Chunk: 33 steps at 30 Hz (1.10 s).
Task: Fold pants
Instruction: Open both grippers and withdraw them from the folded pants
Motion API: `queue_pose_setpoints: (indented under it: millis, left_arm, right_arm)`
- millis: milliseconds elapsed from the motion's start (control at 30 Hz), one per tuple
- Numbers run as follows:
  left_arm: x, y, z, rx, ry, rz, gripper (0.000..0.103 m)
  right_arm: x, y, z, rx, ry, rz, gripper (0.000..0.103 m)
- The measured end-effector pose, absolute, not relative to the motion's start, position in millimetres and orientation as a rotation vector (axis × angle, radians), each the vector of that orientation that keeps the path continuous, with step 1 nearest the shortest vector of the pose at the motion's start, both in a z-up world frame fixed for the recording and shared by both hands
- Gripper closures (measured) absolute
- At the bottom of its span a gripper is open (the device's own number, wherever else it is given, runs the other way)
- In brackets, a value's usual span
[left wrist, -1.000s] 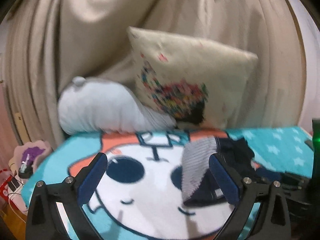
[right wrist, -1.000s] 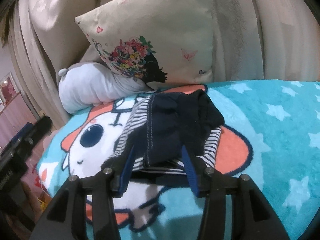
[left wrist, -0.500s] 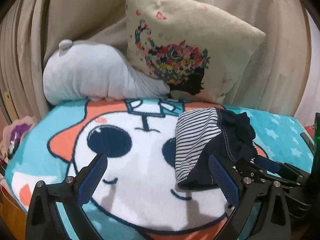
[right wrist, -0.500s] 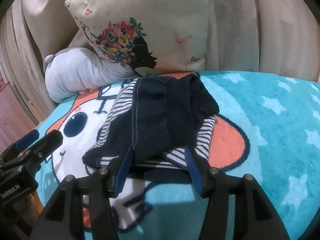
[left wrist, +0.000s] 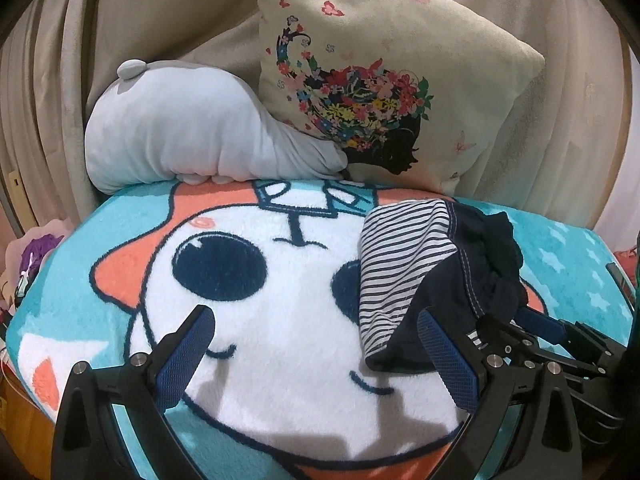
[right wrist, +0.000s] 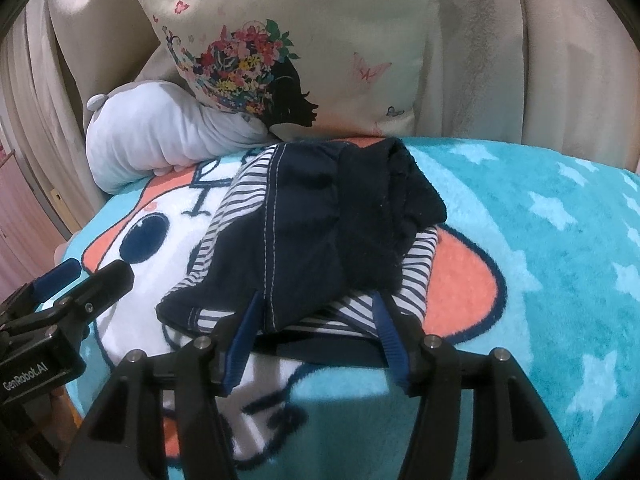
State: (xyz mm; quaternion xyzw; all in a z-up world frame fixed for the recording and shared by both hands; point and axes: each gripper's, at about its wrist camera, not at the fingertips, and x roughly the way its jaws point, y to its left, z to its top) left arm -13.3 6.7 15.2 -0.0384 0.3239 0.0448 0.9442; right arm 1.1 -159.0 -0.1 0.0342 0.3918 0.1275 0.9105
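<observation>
The pants (right wrist: 320,224) are a small navy pair with a white-and-navy striped lining, lying bunched on a cartoon blanket (right wrist: 540,240). In the left wrist view the pants (left wrist: 420,272) sit at the right. My right gripper (right wrist: 316,332) is open, its blue pads either side of the pants' near edge, which hangs between the jaws. My left gripper (left wrist: 320,348) is open wide and empty over the white cartoon face, its right finger beside the pants' left corner. The right gripper also shows in the left wrist view (left wrist: 536,332).
A floral cushion (left wrist: 392,92) and a grey plush pillow (left wrist: 192,132) lean against beige curtains (left wrist: 100,40) at the back. The blanket's left edge drops off to clutter on the floor (left wrist: 28,264).
Both grippers have moved forward and lower toward the pants. The right gripper's jaws now sit further in around the pants' near edge. The left gripper stays open.
</observation>
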Motion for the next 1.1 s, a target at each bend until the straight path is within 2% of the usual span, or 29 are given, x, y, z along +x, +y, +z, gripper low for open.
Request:
queue_pose_setpoints:
  millis: [1100]
  left_arm:
    - [-13, 5, 1, -0.104, 0.730, 0.062, 0.001]
  right_arm:
    - [-4, -150, -2, 0.013, 0.800, 0.255, 0.042]
